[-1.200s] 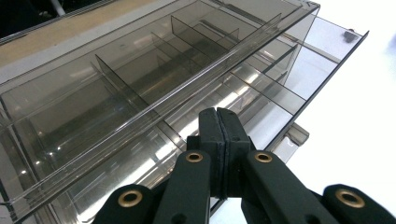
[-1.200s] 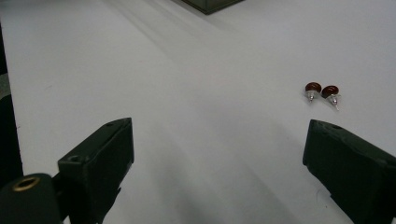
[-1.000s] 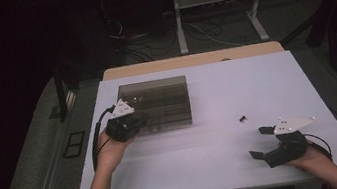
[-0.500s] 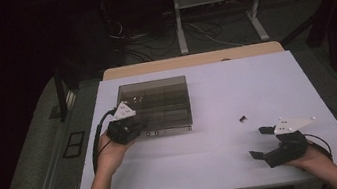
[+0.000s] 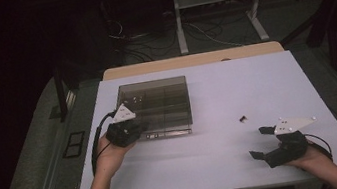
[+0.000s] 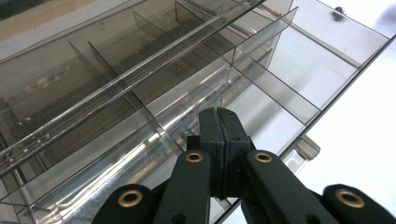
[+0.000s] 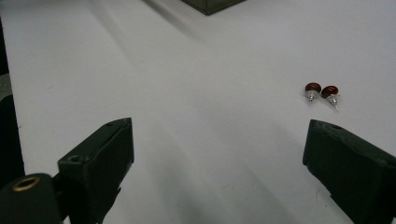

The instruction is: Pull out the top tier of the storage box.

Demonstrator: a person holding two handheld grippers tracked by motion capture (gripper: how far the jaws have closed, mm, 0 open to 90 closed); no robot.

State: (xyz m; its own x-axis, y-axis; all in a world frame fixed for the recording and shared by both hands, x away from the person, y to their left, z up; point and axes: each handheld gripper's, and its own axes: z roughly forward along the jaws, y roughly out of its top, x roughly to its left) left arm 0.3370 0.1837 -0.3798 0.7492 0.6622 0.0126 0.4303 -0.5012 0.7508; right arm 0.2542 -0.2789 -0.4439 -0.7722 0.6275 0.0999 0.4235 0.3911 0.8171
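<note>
Smoked-plastic divided box (image 5: pixel 158 107) is met at its near left edge by the left gripper (image 6: pixel 218 122), pressed together. Two red studs (image 7: pixel 322 92) lie right on the tabletop (image 5: pixel 225 146), just beyond the spread right gripper (image 5: pixel 260 142).

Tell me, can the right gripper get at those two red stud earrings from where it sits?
Probably yes. The right gripper is open wide, and bare table lies between it and the earrings, which sit ahead, toward its right jaw. Nothing stands between them.
</note>
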